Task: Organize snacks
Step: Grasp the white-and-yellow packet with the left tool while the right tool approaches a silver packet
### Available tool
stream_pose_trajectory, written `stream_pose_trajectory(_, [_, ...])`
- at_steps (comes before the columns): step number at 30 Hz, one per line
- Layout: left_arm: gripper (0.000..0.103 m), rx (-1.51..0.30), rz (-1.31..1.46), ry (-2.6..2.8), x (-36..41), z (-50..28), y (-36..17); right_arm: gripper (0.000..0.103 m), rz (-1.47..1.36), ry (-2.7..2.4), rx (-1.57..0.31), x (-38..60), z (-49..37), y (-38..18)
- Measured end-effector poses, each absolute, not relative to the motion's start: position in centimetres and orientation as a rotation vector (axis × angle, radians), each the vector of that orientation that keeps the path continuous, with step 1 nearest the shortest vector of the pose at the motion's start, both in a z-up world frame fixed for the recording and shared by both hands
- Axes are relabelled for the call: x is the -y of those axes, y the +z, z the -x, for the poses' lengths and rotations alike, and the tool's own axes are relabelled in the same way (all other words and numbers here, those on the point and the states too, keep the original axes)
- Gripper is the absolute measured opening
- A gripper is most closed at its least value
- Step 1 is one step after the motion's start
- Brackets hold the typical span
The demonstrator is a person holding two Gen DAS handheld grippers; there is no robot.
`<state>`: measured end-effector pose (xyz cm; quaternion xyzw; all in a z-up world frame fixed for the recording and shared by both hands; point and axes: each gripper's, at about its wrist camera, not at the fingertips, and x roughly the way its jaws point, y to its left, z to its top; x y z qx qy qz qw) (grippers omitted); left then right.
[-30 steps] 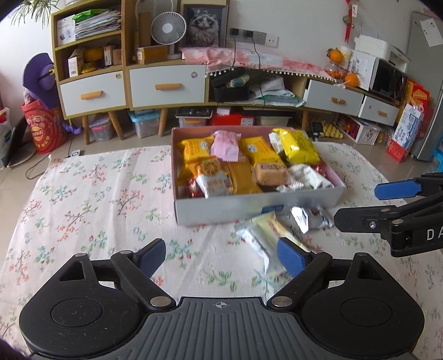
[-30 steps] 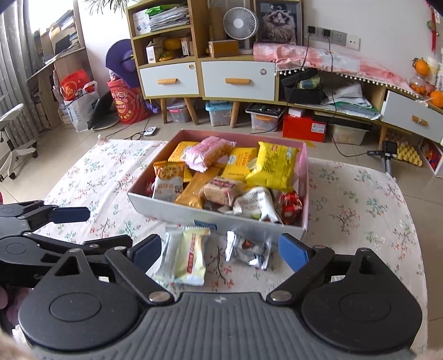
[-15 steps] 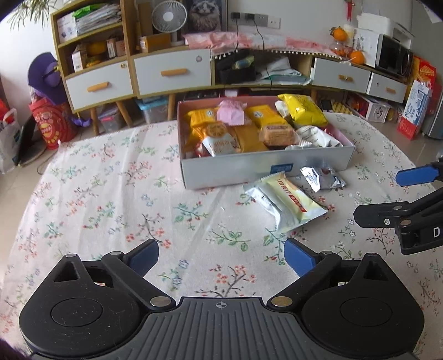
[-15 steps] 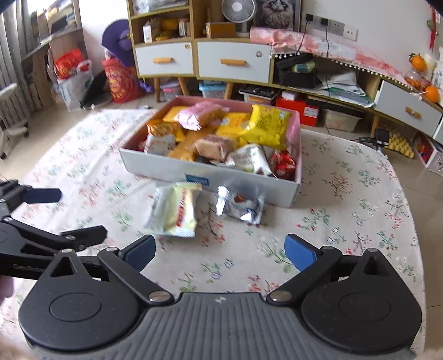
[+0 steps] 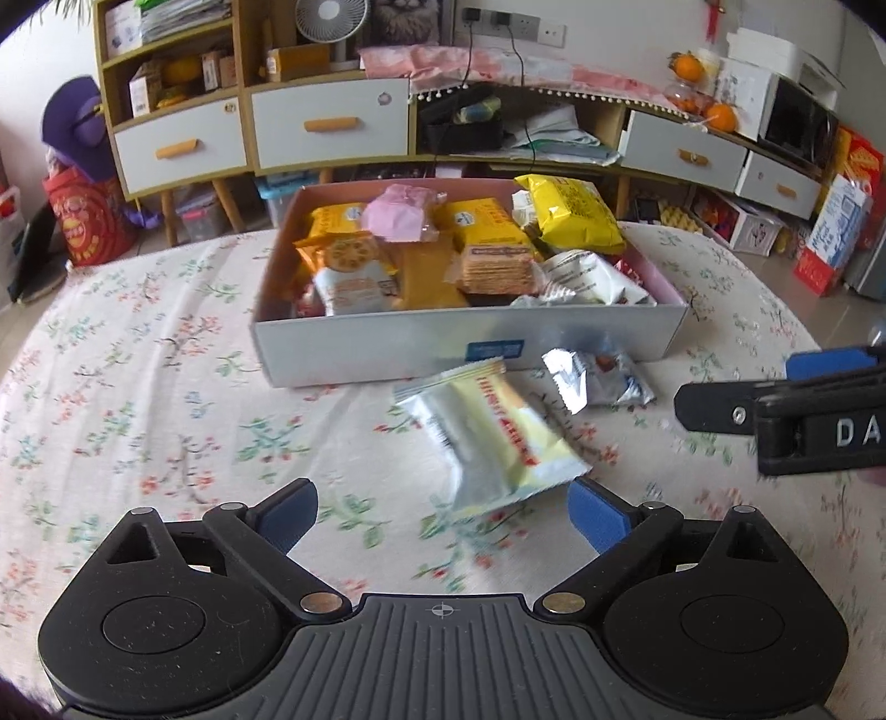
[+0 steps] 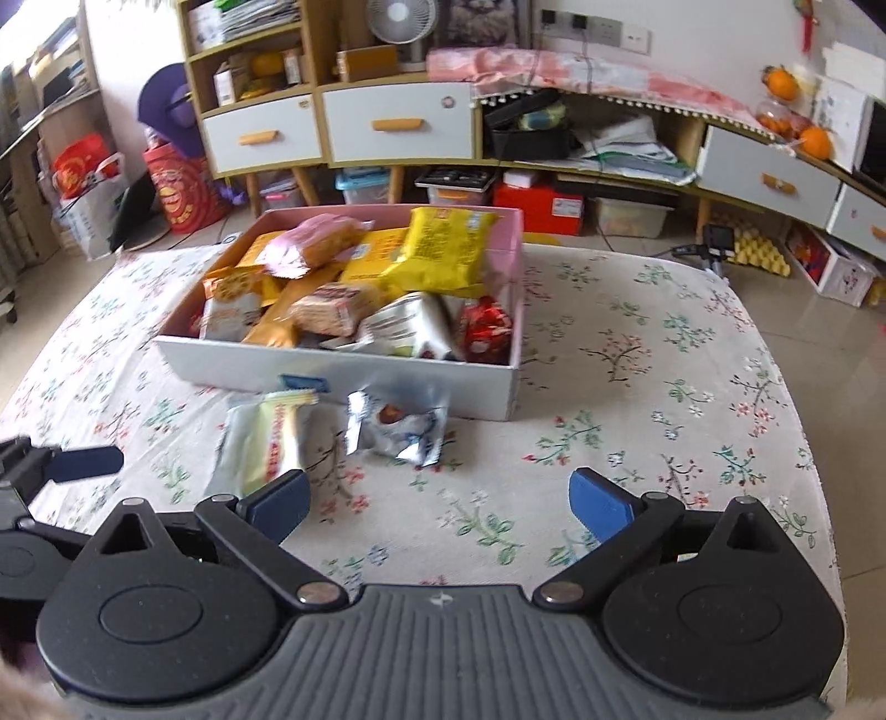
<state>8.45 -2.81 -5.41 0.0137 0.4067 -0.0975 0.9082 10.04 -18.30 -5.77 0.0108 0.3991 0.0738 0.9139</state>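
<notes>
A pink-and-white box [image 5: 387, 346] full of snack packets sits on the flowered tablecloth; it also shows in the right wrist view [image 6: 354, 368]. In front of it lie a pale yellow-and-silver packet [image 5: 493, 437] [image 6: 266, 443] and a small silver packet [image 5: 601, 376] [image 6: 401, 429]. My left gripper [image 5: 443, 512] is open, its right pad close to the yellow packet's near end. My right gripper [image 6: 440, 501] is open and empty, just short of both loose packets. The right gripper's fingers [image 5: 775, 396] show at the right of the left wrist view.
The cloth-covered table ends at its right edge [image 6: 797, 387] and far edge. Beyond stand wooden cabinets with white drawers [image 5: 326, 130], a fan [image 6: 401, 19], storage bins and a red box [image 6: 537, 205] on the floor.
Both grippers have moved forward and lower toward the two loose packets, after drawing back earlier. The packets and box have not moved. Both stay open.
</notes>
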Motion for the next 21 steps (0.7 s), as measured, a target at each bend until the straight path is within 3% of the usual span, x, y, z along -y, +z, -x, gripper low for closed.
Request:
stream_pose_trajectory(11, [0.093,-0.848,0.000,-0.178,5.7,-10.6,-6.2,0.100,-0.058,0.119,-0.830,20.0,-11.4,-6.7])
stream_pose_trajectory(17, [0.077,-0.876,0.008,-0.150,5.2,-11.4,-7.1,0.100,-0.066,0.121,-0.829,20.1,-11.7,-7.1])
stream_pose_trajectory(19, [0.063,-0.868,0.000,-0.143,4.9,-11.5,-6.9,0.100,-0.059,0.126,-0.831,19.9,-11.8,-7.3])
stream_pose_trajectory(21, [0.055,-0.861,0.011,-0.139,4.3,-11.6,-6.8,0.099,-0.058,0.127,-0.829,19.8,-11.9,-7.5])
